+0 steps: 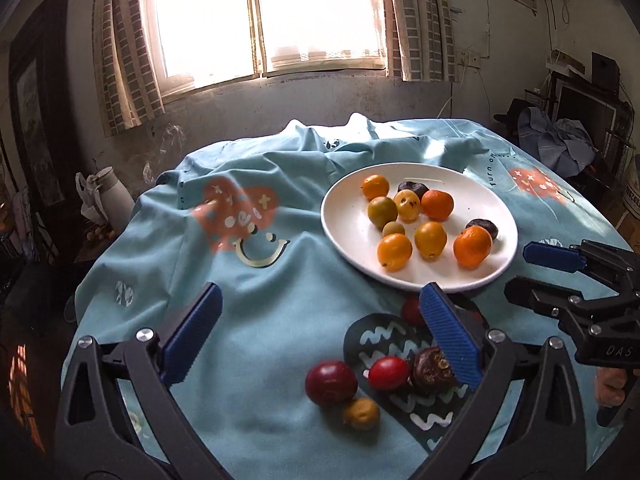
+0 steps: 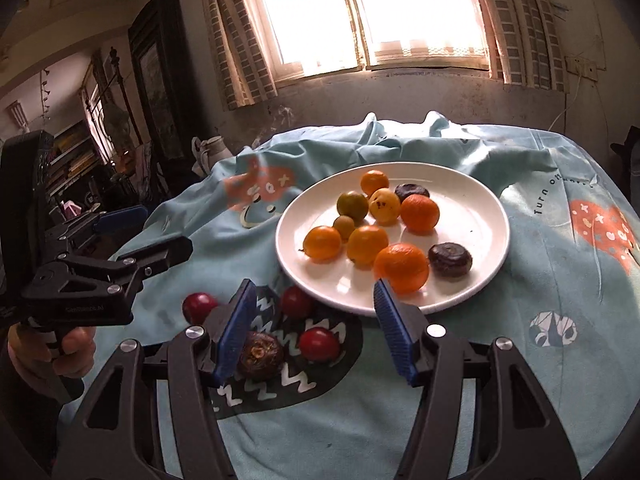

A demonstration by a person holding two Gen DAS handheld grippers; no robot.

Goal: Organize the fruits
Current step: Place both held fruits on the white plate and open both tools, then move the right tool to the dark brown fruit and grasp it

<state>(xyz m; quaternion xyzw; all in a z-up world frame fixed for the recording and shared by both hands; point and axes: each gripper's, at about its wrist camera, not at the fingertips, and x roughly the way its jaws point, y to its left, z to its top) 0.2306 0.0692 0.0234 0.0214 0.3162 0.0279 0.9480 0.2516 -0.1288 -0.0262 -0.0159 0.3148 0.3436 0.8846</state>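
A white plate [image 1: 344, 216] [image 2: 480, 216] holds several orange, yellow, green and dark fruits. On the cloth in front of it lie loose fruits: a dark red plum [image 1: 331, 382] [image 2: 199, 306], a red one [image 1: 388, 373] [image 2: 319, 344], another red one [image 1: 413, 310] [image 2: 296, 301], a wrinkled dark fruit [image 1: 433, 370] [image 2: 260, 355] and a small tan fruit [image 1: 361, 413]. My left gripper [image 1: 320, 336] is open and empty above the cloth, left of the loose fruits. My right gripper [image 2: 316, 328] is open and empty over the loose fruits, near the plate's front rim.
A light blue printed cloth [image 1: 256, 312] [image 2: 540, 360] covers the round table and is bunched at the far edge. A white jug [image 1: 114, 194] stands beyond the table's left edge. The right gripper shows in the left wrist view [image 1: 532, 272].
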